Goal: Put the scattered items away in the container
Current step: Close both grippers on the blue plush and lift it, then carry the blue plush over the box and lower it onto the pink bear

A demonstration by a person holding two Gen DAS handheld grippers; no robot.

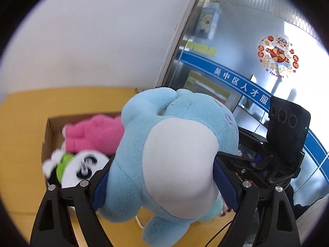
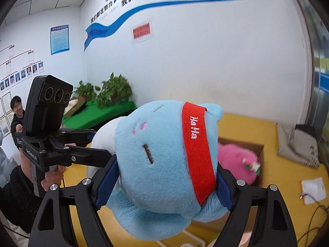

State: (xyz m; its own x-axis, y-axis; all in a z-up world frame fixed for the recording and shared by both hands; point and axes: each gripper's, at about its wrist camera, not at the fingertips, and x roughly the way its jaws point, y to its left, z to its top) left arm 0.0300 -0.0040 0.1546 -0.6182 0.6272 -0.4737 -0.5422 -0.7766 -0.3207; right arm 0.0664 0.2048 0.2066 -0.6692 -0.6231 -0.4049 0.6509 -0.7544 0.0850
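One light-blue plush toy with a white belly (image 1: 176,156) is held in the air between two grippers. The left gripper (image 1: 162,183) is clamped on its body, the blue pads pressed into the fur at either flank; the right gripper (image 2: 164,177) is clamped on its head, one pad beside the red "Ha Ha" fabric band (image 2: 197,152).

One open brown cardboard box (image 1: 48,135) is seen on the yellow surface (image 1: 22,123), below and beyond the blue toy. Two plush toys are counted in it from the left wrist view: a pink plush toy (image 1: 96,133) and a white, black and green panda-like plush toy (image 1: 82,166), blurred.

Only the pink toy (image 2: 236,158) and a far box wall (image 2: 259,148) are shown in the right wrist view, the rest being hidden behind the blue head. That view alone shows one grey fabric bag (image 2: 298,144), one white cloth (image 2: 313,189), potted green plants (image 2: 113,90) and a seated person (image 2: 16,111). A glass door with a red sticker (image 1: 275,55) is shown clearly only from the left.

Bare yellow surface is left around the box.
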